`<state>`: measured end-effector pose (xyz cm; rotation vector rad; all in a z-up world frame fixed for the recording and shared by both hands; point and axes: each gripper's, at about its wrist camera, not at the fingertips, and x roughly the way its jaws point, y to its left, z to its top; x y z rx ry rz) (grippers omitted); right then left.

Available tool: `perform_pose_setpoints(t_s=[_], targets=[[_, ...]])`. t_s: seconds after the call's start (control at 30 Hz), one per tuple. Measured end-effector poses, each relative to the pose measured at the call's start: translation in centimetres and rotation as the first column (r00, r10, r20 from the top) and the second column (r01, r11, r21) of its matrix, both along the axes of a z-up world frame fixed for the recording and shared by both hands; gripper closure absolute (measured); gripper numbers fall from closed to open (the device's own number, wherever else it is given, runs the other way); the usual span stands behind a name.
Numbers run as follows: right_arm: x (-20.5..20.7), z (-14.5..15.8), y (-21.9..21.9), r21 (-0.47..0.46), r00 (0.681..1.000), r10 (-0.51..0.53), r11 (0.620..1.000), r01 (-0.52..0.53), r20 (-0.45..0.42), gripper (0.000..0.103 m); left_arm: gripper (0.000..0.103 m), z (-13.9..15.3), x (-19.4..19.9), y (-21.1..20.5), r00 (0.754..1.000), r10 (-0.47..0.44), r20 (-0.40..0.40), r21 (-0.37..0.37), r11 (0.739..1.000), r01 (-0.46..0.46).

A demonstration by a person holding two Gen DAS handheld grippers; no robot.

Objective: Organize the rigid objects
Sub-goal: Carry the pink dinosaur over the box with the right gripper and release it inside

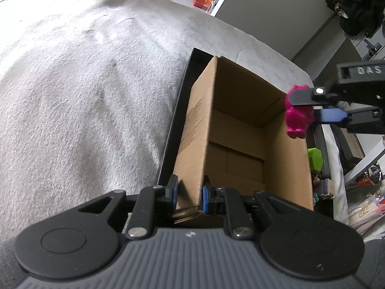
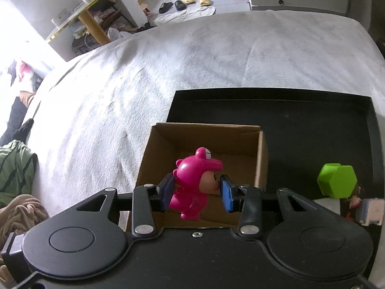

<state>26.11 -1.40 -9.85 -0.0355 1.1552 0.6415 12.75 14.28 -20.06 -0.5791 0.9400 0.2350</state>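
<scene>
One toy is in transit and none is packed yet, as far as I can see. The cardboard box [image 2: 204, 144] stands on the black tray [image 2: 312, 125], which lies on the bed [image 2: 168, 60]; what shows of the box floor is bare.

Right claw [image 2: 197, 190]: partly closed, blue pads pressed on either side of the pink figurine [image 2: 192, 183], which hangs above the near edge of the box opening, not yet inside.

Left claw [image 1: 189, 193]: nearly shut, pinching the near left wall of the box, apparently to steady it.

Left to do, by my judgement: release the pink figurine into the box, then fetch the rest. A green hexagonal block [image 2: 336, 180] and some small figures [image 2: 361, 204] wait on the tray just right of the box. Their exact number is unclear from either view.
</scene>
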Motion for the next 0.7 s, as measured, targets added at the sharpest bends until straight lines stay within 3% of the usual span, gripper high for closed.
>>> perform_pose_setpoints(t_s=[0.7], targets=[[0.7, -2.4, 4.2, 0.018, 0.998, 0.052, 0.998, -0.052, -0.019, 0.059, 0.085, -0.3, 0.0, 0.1, 1.0, -0.012, 0.011, -0.025, 1.0, 0.012]])
